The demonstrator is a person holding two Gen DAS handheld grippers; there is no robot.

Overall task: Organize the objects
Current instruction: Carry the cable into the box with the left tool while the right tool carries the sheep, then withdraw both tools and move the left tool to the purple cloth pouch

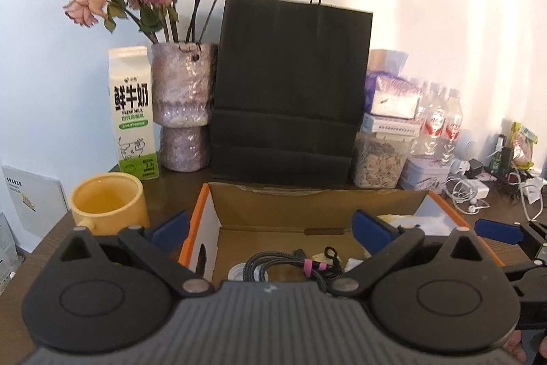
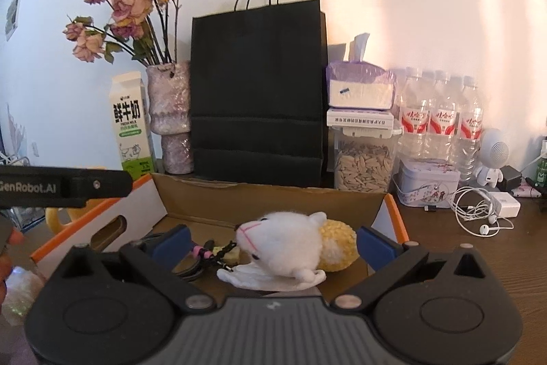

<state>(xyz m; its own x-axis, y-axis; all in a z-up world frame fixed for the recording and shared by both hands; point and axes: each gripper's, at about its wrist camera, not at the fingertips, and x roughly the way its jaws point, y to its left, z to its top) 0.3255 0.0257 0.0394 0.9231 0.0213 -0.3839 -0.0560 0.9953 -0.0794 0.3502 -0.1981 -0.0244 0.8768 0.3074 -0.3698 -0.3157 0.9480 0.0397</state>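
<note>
Both claws held spread, empty: left claw (image 1: pixel 271 224), right claw (image 2: pixel 273 240). Plush toy (image 2: pixel 285 248) seen betw. right fingers, judged soft, light; best gripped mid-body.

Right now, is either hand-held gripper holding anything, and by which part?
Nothing is held. The left hand-held gripper is open above the coiled cable; the right hand-held gripper is open around the plush toy, not clamping it.
</note>
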